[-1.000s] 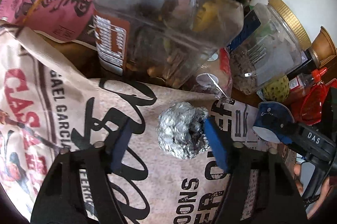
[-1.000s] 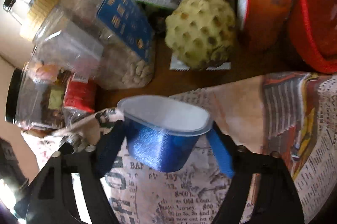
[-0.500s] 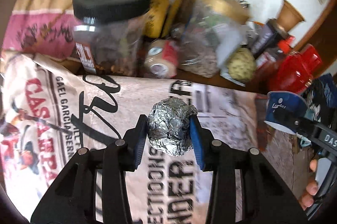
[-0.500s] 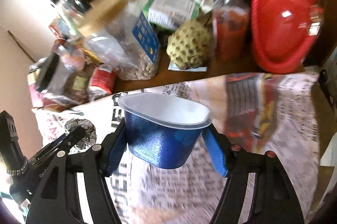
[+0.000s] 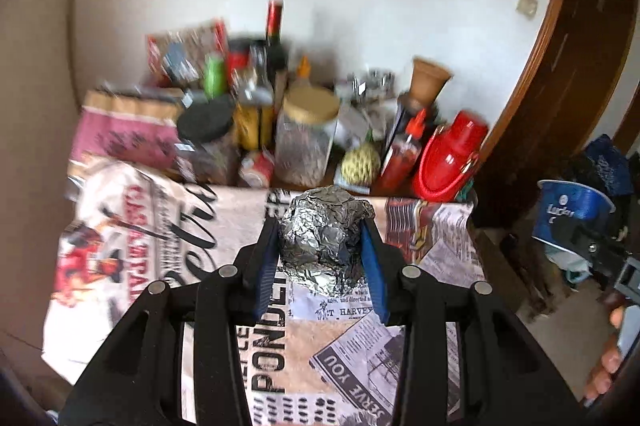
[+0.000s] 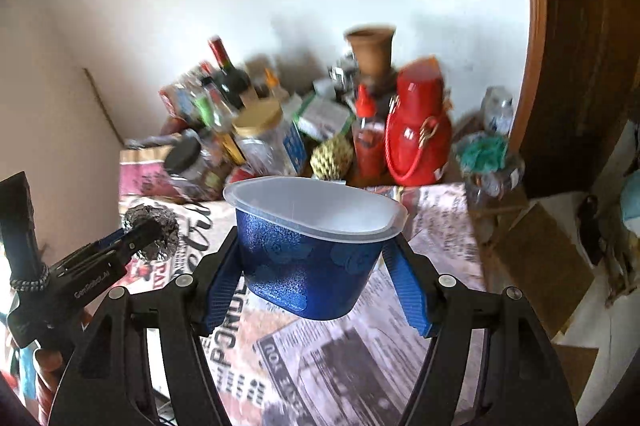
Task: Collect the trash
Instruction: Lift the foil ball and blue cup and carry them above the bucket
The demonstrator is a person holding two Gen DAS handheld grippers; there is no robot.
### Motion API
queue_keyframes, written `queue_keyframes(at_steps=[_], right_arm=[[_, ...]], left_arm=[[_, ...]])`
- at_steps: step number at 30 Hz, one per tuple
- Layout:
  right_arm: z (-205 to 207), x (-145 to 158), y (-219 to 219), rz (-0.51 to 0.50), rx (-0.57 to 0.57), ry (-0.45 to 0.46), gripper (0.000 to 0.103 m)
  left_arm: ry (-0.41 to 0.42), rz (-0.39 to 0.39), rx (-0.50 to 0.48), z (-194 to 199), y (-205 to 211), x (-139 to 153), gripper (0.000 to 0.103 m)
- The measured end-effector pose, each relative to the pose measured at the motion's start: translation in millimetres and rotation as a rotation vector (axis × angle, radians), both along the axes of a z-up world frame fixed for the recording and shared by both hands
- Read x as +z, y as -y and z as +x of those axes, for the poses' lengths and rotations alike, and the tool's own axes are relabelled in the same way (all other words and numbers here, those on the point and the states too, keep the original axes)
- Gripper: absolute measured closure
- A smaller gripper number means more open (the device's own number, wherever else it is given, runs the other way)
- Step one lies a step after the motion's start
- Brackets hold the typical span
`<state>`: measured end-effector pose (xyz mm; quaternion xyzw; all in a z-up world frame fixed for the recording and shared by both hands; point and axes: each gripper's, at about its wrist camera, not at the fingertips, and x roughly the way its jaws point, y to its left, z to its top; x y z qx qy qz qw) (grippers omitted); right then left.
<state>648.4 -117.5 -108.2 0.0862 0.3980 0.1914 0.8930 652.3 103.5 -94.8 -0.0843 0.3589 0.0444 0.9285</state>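
A crumpled ball of aluminium foil (image 5: 322,236) sits between the blue pads of my left gripper (image 5: 322,246), which is shut on it and holds it well above the table. My right gripper (image 6: 316,266) is shut on an empty blue plastic cup (image 6: 310,262) with a white inside, also lifted clear of the table. In the right wrist view the foil ball (image 6: 154,232) shows at the left with the left gripper on it. In the left wrist view the blue cup (image 5: 570,216) hangs at the far right.
A table under a newspaper-print cloth (image 5: 224,326) lies below. Its far end against the white wall is crowded with jars (image 5: 306,137), a wine bottle (image 5: 276,41), a red jug (image 5: 450,157), a sauce bottle (image 5: 404,149) and a green fruit (image 5: 360,161). A dark wooden door frame (image 6: 560,45) and cardboard boxes (image 6: 532,258) stand at the right.
The left gripper closed on the foil ball. Both grippers rose and pulled back from the table with foil ball and cup, so the clutter now looks small and far.
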Motion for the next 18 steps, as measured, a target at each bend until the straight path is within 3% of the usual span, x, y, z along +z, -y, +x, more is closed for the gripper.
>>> queue_keyframes(at_steps=[8,18], right_arm=[[-80,43,46,-0.012,0.083,0.138,0.037],[-153,63,66,-0.03,0.109,0.213,0.037]], left_arm=[[0.167,0.043,0.065,-119,50,62,0.064],[0.192,0.018,0.033,-206,76,82,0.064]])
